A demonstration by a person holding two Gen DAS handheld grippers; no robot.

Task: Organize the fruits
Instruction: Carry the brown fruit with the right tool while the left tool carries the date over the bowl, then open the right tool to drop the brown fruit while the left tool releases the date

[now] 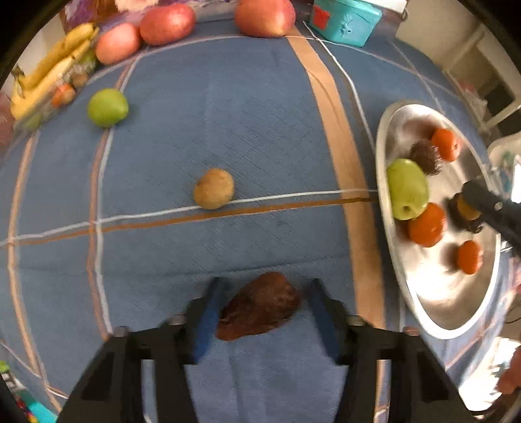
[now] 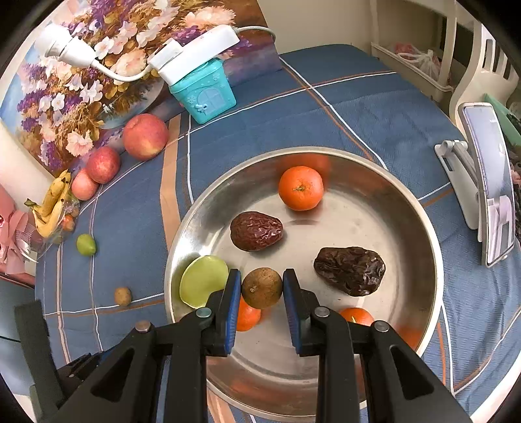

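Lying between the open left tool (image 1: 263, 312) pads, a date (image 1: 259, 307); right tool (image 2: 262, 293) grips a longan (image 2: 261, 288).

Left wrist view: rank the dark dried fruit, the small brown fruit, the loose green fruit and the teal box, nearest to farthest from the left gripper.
1. Dark dried fruit, on the cloth between the left gripper fingers.
2. Small brown fruit, straight ahead at mid-cloth.
3. Loose green fruit, farther off to the left.
4. Teal box, at the far edge, right of centre.
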